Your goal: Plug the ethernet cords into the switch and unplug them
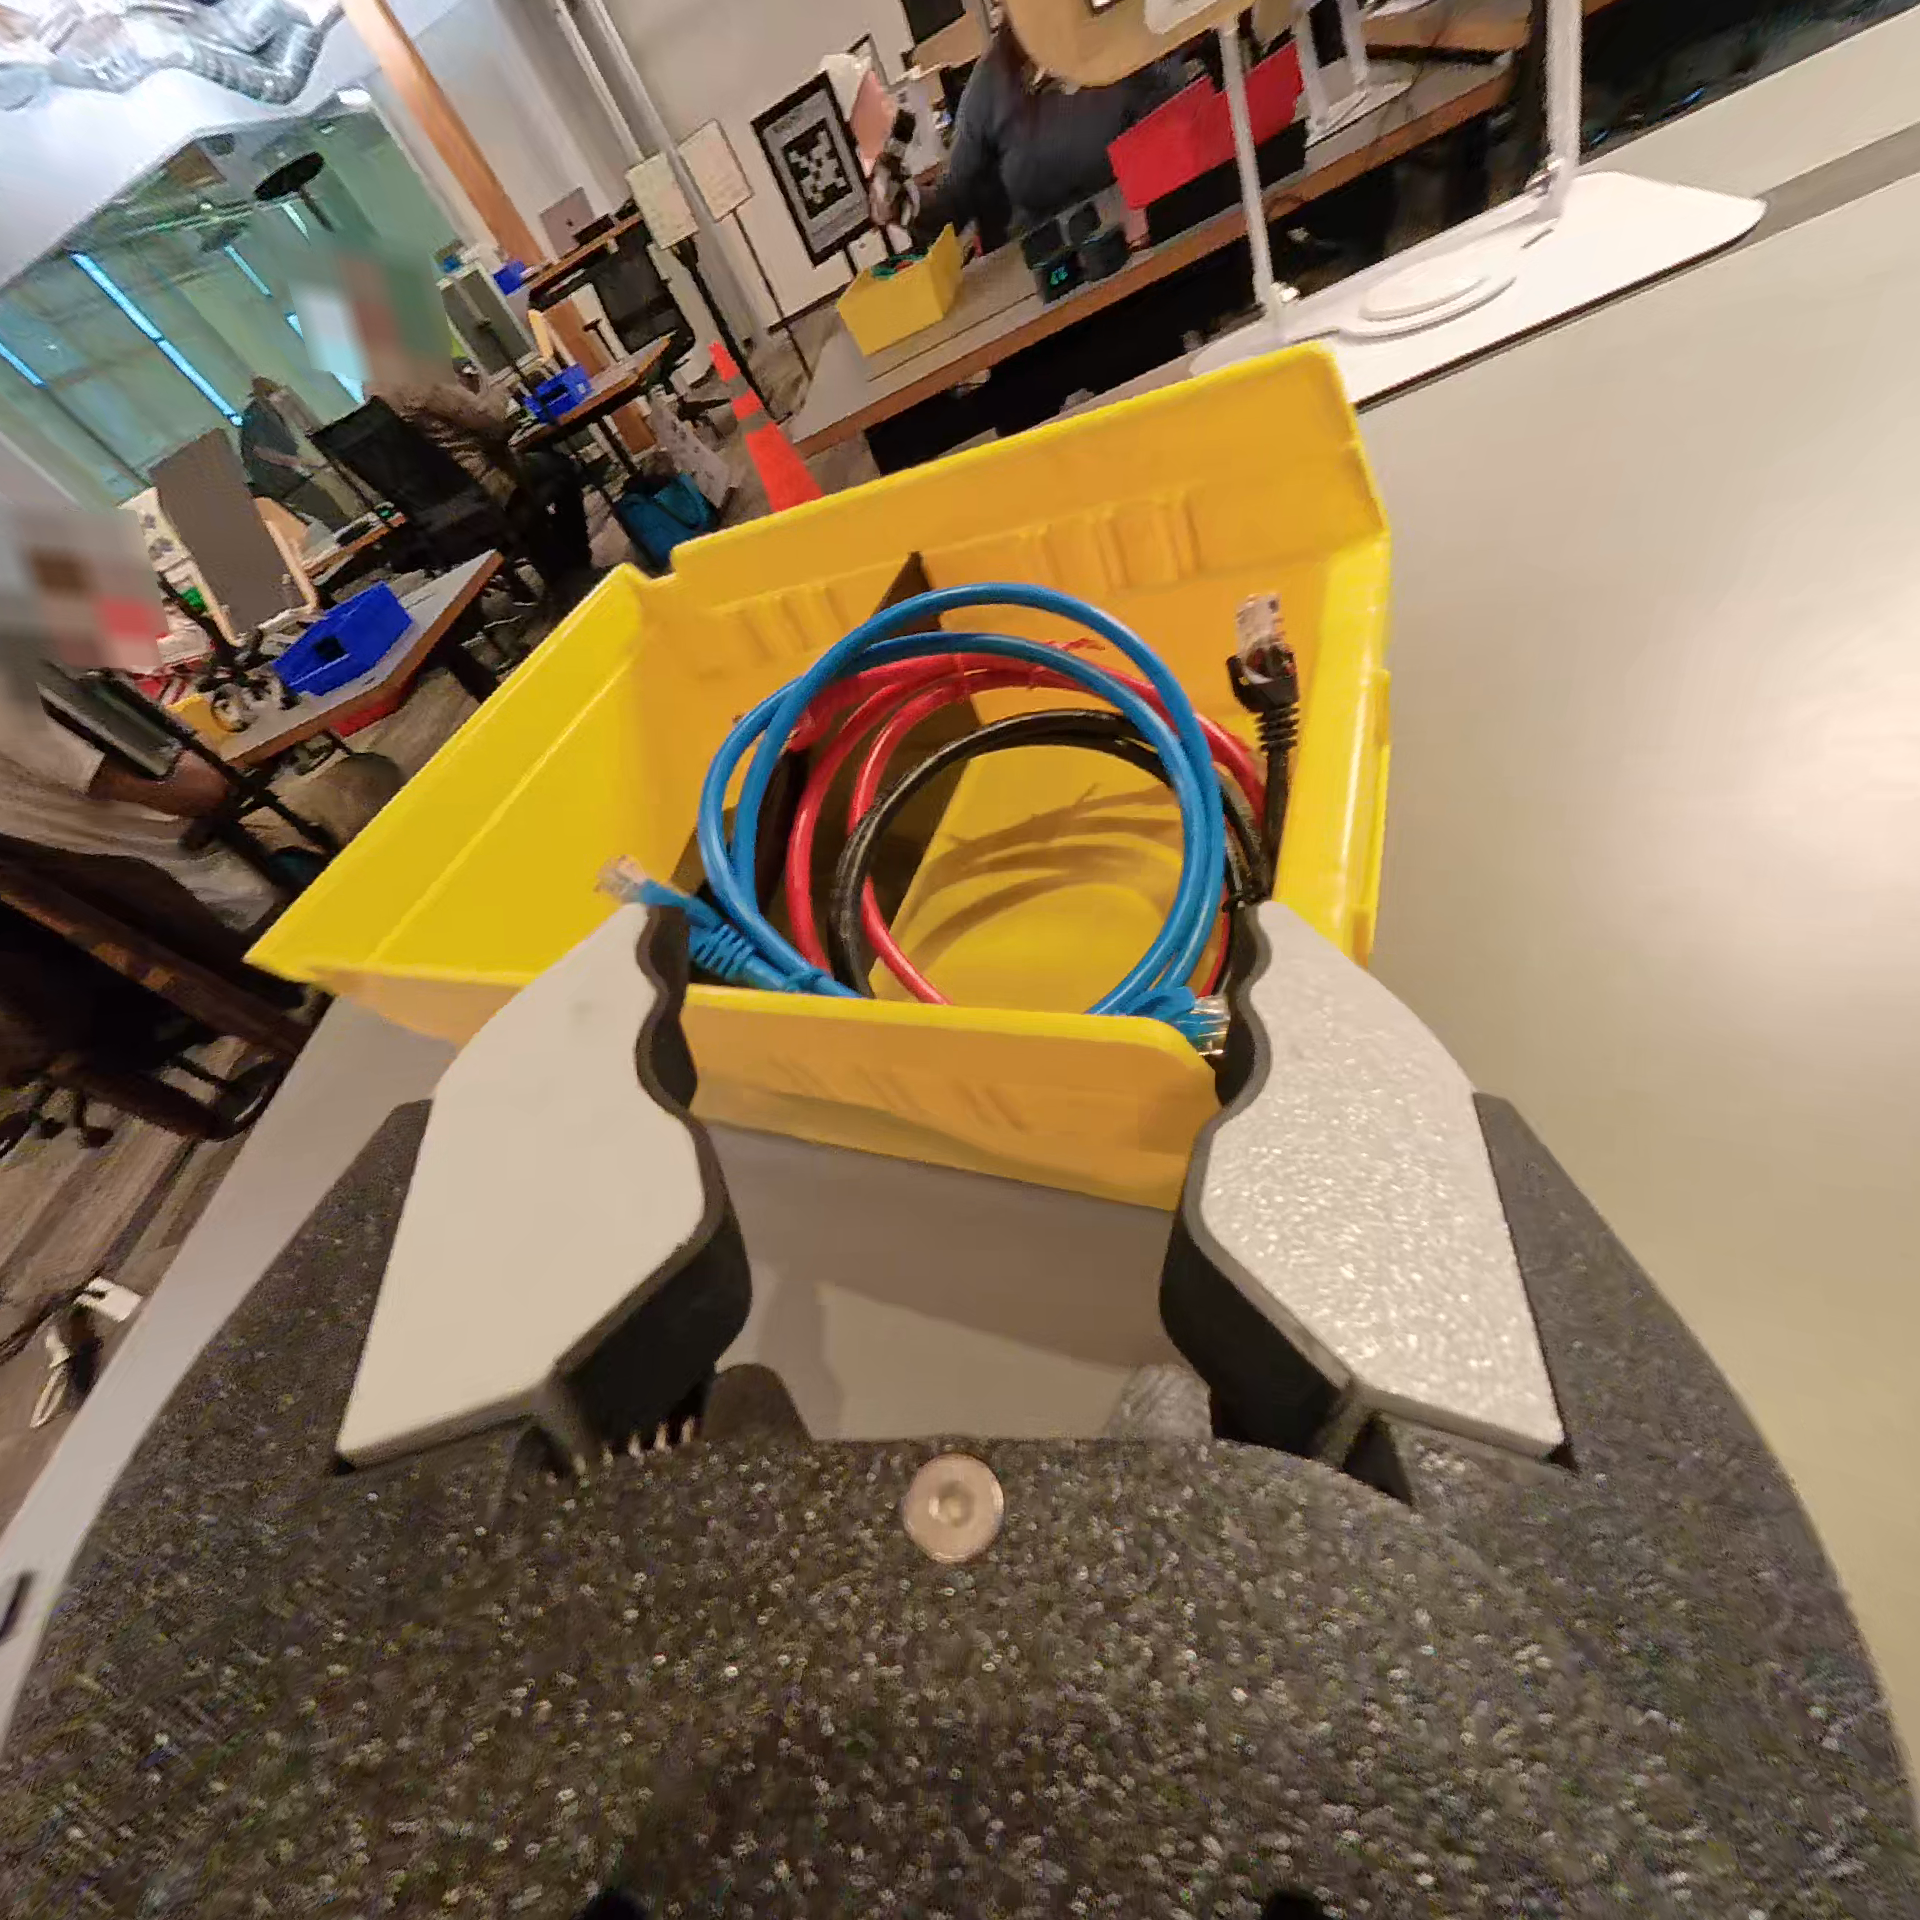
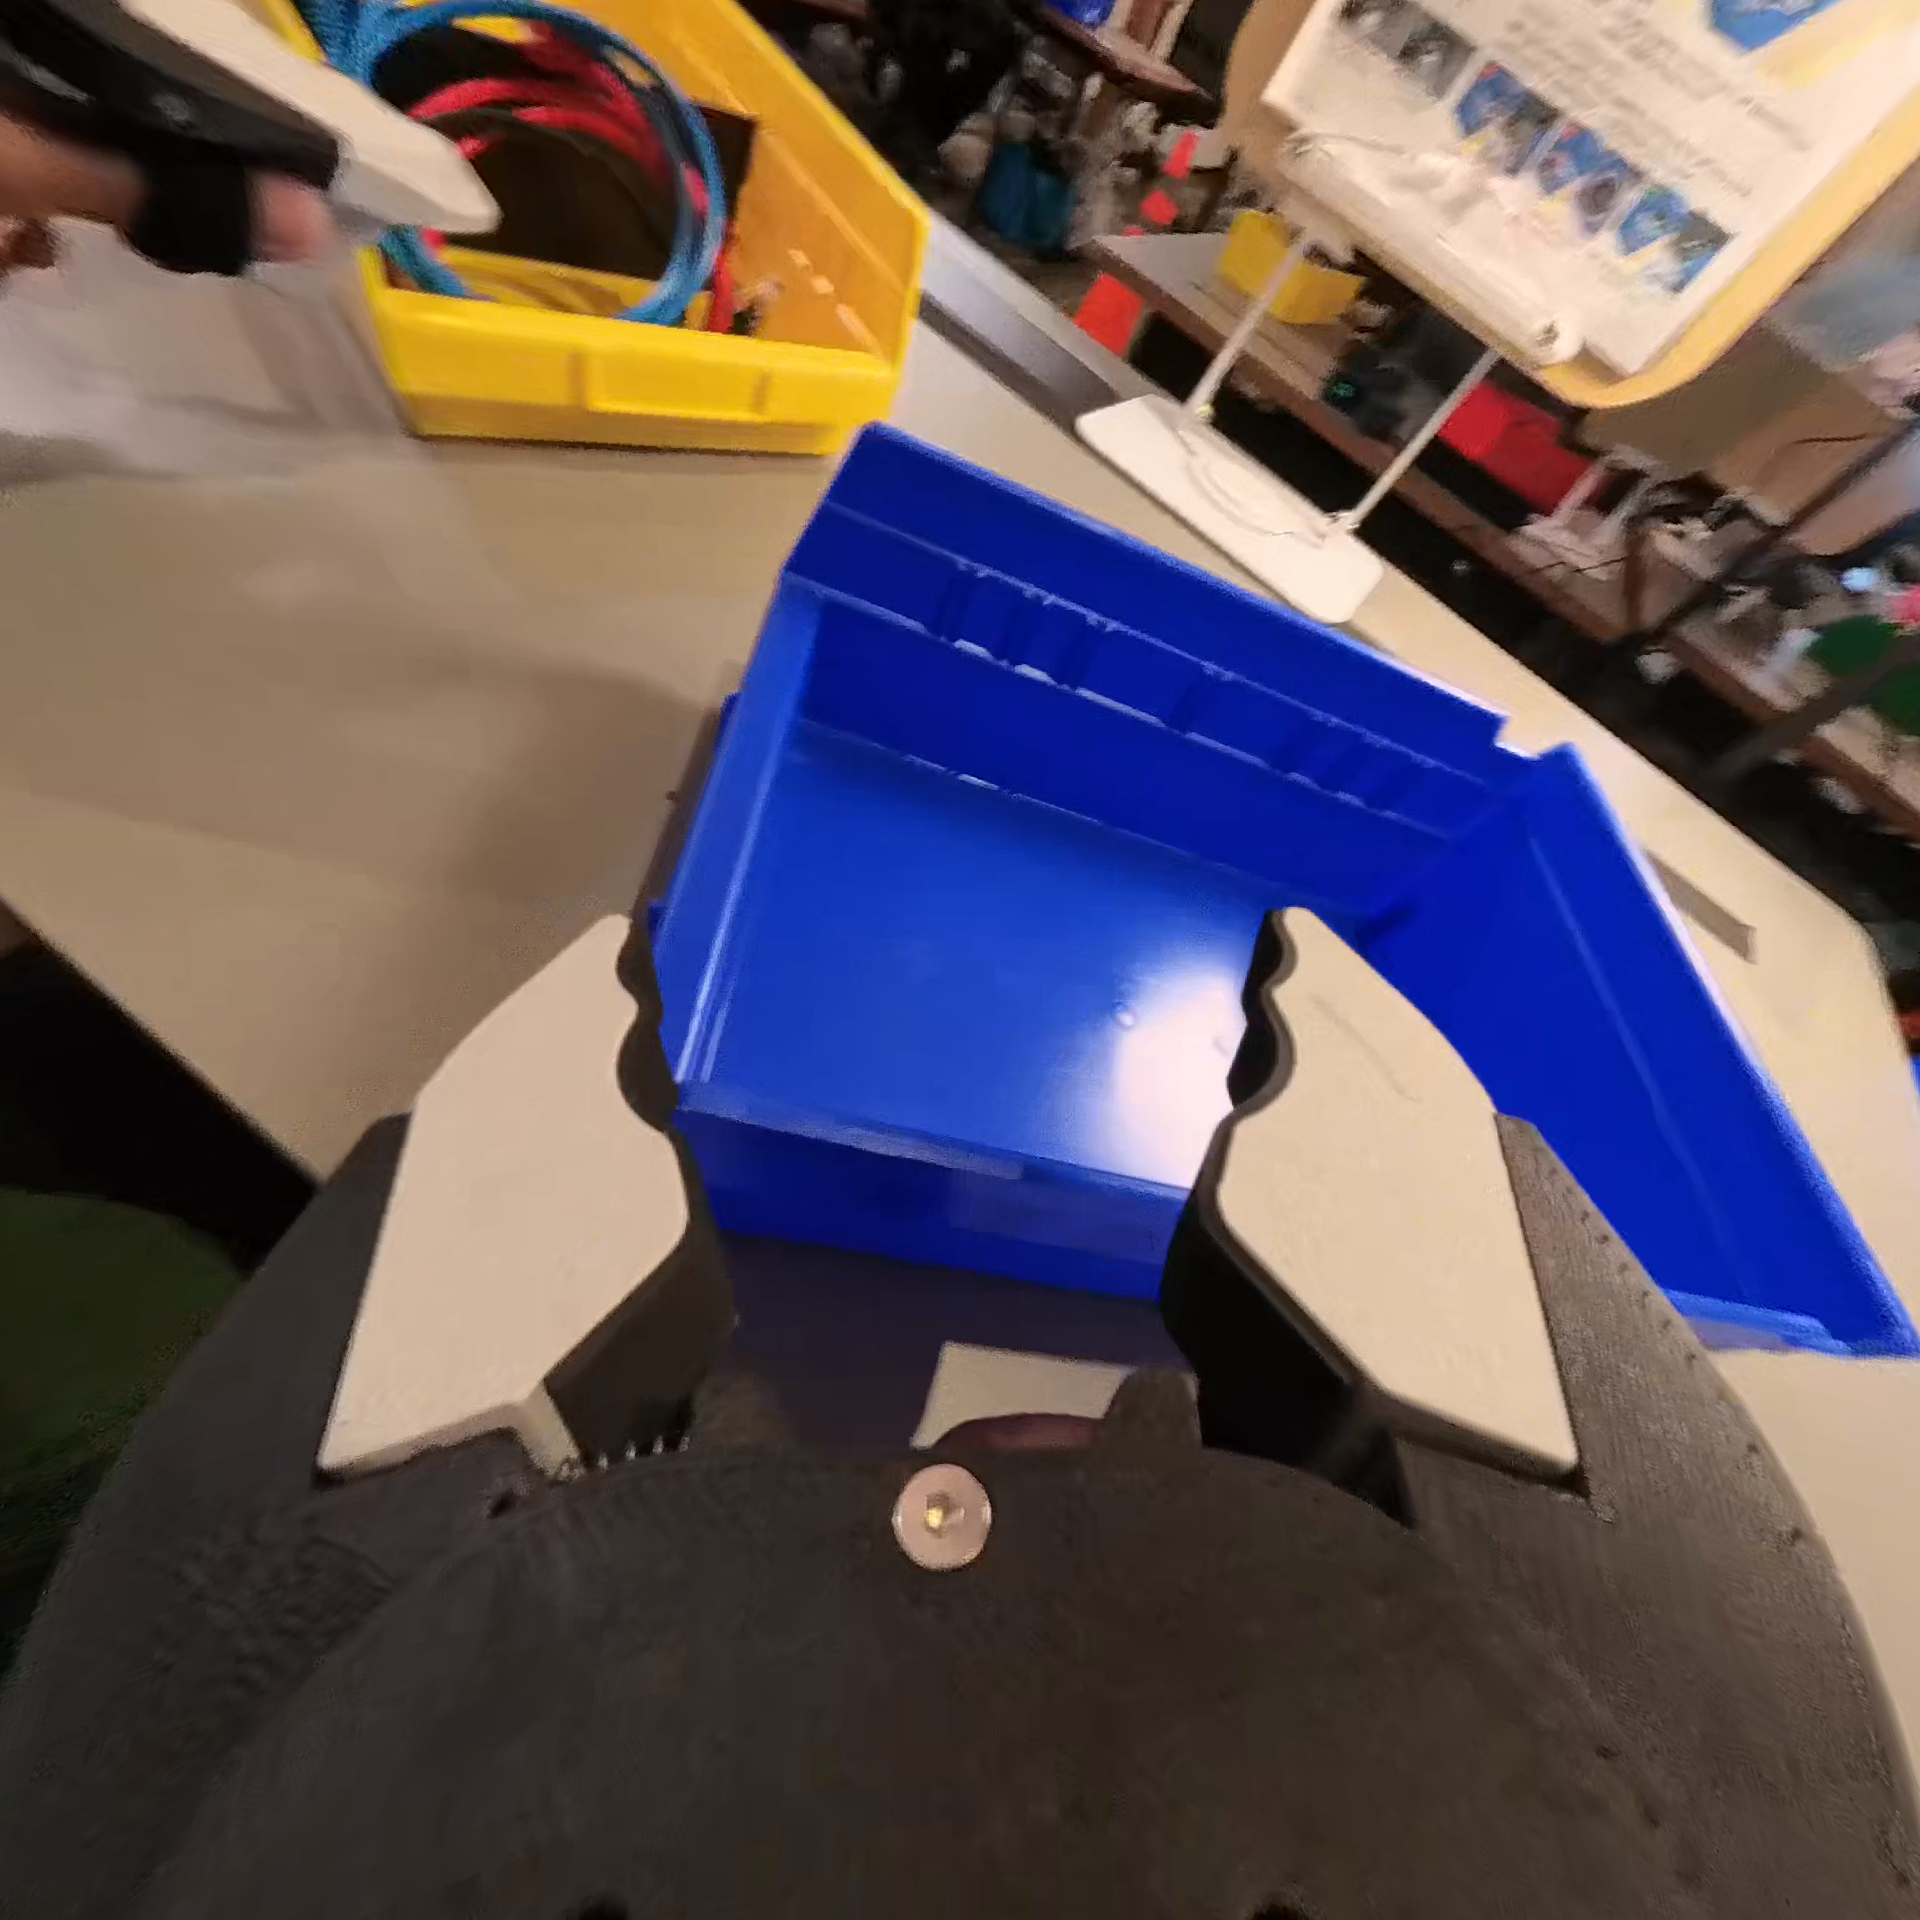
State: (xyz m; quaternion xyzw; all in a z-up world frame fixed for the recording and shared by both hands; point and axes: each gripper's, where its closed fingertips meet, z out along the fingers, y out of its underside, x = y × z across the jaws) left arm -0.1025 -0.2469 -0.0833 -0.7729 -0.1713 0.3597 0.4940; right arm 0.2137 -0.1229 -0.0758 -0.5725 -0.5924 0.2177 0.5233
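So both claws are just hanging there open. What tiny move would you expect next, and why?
Probably the left gripper dips into the yellow plastic bin toward the blue ethernet cord's plug. Its jaws are open and empty at the bin's near wall, and that plug lies closest. The right gripper faces only a blue plastic bin with nothing visible inside; no switch is in view.

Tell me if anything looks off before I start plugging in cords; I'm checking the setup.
No switch shows in either view. The blue bin in front of the right gripper is empty. The blue, red and black cords lie tangled in the yellow bin; nothing looks damaged or spilled.
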